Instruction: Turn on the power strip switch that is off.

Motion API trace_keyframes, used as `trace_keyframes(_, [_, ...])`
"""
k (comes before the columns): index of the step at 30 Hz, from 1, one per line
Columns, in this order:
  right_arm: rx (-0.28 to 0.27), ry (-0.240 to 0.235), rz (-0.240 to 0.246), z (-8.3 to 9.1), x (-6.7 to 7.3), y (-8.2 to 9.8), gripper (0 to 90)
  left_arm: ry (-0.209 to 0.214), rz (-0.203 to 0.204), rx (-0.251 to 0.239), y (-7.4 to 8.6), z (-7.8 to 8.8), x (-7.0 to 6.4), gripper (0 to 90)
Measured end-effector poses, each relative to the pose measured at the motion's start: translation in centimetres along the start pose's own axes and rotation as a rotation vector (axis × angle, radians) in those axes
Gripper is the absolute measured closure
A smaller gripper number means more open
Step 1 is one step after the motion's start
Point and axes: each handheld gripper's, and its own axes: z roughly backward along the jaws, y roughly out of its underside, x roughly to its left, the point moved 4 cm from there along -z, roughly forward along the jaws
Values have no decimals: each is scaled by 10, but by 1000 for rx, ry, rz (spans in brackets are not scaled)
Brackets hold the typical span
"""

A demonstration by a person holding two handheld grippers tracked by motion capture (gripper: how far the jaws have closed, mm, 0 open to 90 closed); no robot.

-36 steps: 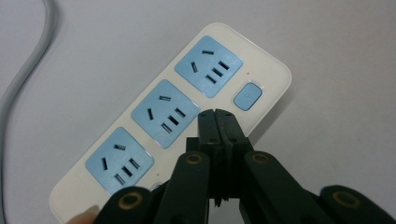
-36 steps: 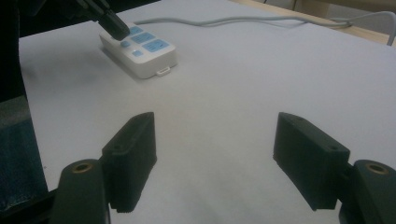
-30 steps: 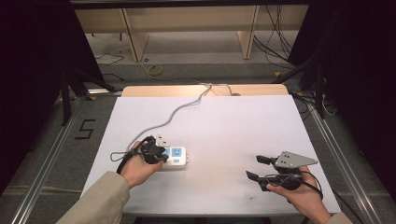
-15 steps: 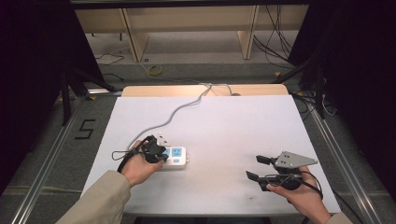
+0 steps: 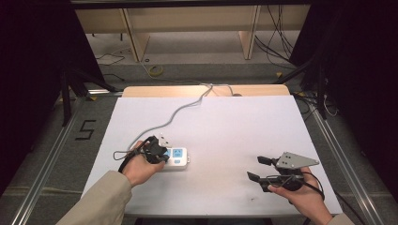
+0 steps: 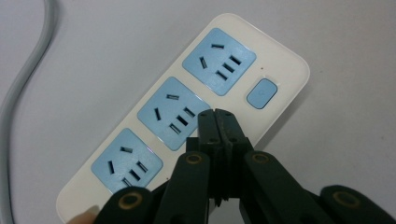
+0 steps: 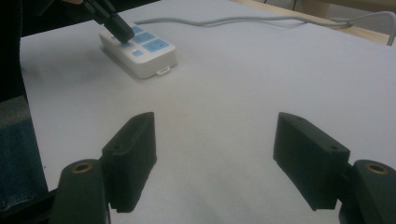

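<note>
**Power strip: closed gripper at middle socket, nothing plugged in**

Table [image 5: 225,122]: white top. Power strip [image 5: 176,157]: near left, grey cable [image 5: 180,110] to far edge; sockets empty. Judged early.
Left gripper [image 6: 217,116]: jaws together, tips over the middle socket; contact unclear. The high view hides those tips.
Right gripper [image 7: 212,154]: jaws apart, empty, well apart.

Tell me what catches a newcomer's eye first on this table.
First, the white power strip with blue sockets at the table's near left, its grey cord snaking to the far edge. The left gripper, jaws shut, pokes down at its middle socket. The right gripper rests open at the near right.
</note>
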Motion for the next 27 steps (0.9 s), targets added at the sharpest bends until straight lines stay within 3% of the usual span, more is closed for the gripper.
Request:
trace_keyframes(16, [-1,1,-3,0,0,0,302,-20,-50,35,-2,-2,-3,900])
trace_keyframes(24, [0,0,-3,0,0,0,302,-24,-23,38,-3,-3,-4,900])
trace_keyframes(27, [-1,0,-4,0,0,0,302,-36,-46,55,-3,-3,-5,900])
